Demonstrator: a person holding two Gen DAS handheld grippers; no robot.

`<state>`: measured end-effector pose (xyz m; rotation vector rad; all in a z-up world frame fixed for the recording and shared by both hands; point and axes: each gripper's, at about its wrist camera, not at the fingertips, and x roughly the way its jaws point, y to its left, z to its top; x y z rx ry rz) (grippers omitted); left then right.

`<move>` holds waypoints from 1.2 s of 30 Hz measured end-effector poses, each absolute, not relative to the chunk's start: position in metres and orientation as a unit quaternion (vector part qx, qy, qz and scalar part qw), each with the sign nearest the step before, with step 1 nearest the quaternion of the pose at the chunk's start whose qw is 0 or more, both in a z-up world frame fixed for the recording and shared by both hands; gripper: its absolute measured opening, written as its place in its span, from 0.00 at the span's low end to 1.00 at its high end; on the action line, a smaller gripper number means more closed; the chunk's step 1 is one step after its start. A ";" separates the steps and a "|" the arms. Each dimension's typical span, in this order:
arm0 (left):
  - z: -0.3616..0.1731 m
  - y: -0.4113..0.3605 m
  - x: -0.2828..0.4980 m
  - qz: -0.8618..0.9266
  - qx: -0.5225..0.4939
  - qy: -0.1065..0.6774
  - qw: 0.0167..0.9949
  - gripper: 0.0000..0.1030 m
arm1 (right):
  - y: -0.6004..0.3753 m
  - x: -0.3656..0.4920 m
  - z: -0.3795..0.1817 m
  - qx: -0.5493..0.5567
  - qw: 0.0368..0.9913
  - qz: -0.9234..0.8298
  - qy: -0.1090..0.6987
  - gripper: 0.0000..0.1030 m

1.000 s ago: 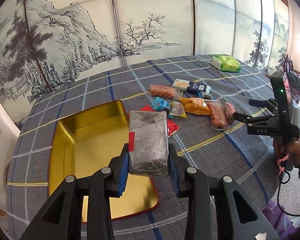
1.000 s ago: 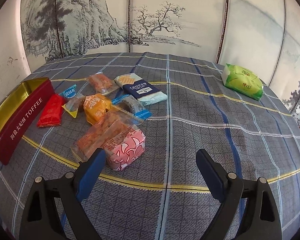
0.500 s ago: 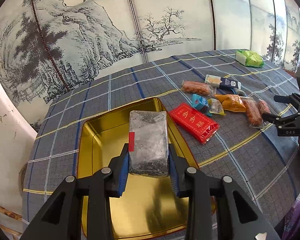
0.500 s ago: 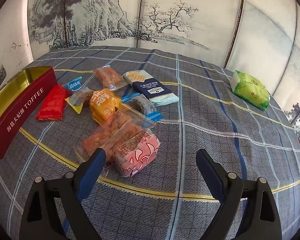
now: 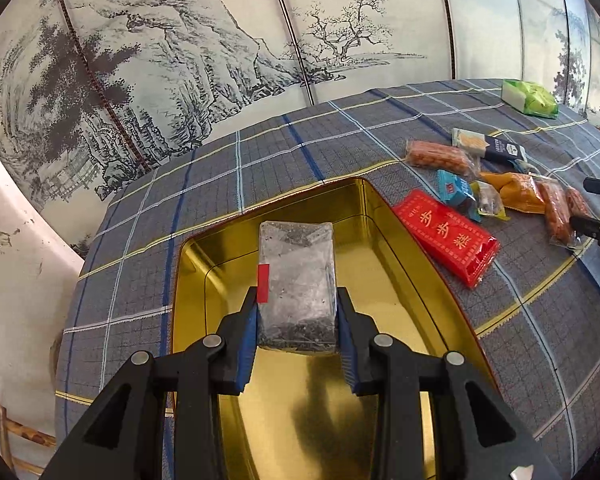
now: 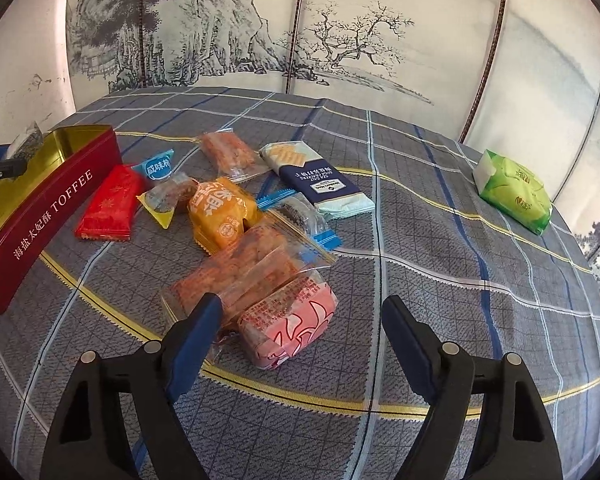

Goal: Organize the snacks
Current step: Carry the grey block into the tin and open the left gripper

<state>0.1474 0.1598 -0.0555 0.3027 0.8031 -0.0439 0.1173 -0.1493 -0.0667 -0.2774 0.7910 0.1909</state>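
Left tool (image 5: 296, 332): clamping a grey foil-wrapped snack block (image 5: 296, 280) between its blue pads, a small red tab showing on the block's left edge. The block is hanging above the open gold interior of the toffee tin (image 5: 204, 264), not touching the tin floor as far as can be seen.

Toffee tin, seen from the right wrist (image 6: 48, 216): sitting at the left side of the desk (image 6: 440, 264), red outer wall lettered TOFFEE, gold inside.

Right tool (image 6: 302, 320): jaws standing open and having just been closing a little, hovering low over the pink patterned packet (image 6: 292, 324). The packet is lying between the jaws; the pads are not pressing on it.

Loose snacks lying on the checked cloth, right of the tin:
- red flat packet (image 6: 108, 208), just beside the tin wall
- small blue packet (image 6: 160, 166) and clear yellow-edged packet (image 6: 166, 202), touching
- orange packet (image 6: 220, 216)
- clear bags of orange-red sticks (image 6: 244, 272), overlapping, touching the pink packet
- another clear bag of orange pieces (image 6: 232, 156), further back
- navy and white cracker pack (image 6: 320, 184)
- clear blue-ended wrapper (image 6: 304, 216)
- green packet (image 6: 514, 194), well apart at the far right

Backdrop: ink-landscape folding screen (image 6: 260, 40) standing behind the desk.
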 end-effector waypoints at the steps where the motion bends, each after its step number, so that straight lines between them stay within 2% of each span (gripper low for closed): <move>1: -0.057 0.161 0.149 -0.021 0.148 0.390 0.909 0.31 | -0.149 0.117 -0.067 -0.134 0.909 0.095 0.383 0.76; 12: -0.062 0.165 0.160 -0.016 0.151 0.394 0.906 0.31 | -0.146 0.116 -0.067 -0.134 0.909 0.109 0.380 0.63; 17: -0.066 0.169 0.165 -0.015 0.155 0.394 0.906 0.31 | -0.143 0.115 -0.067 -0.138 0.909 0.114 0.377 0.48; 24: -0.068 0.169 0.167 -0.013 0.157 0.394 0.905 0.31 | -0.139 0.114 -0.066 -0.146 0.909 0.114 0.374 0.41; 31: -0.063 0.171 0.166 0.001 0.168 0.376 0.911 0.34 | -0.143 0.115 -0.066 -0.137 0.910 0.108 0.376 0.26; 36: -0.058 0.170 0.156 0.000 0.161 0.370 0.915 0.35 | -0.147 0.114 -0.067 -0.130 0.907 0.110 0.385 0.26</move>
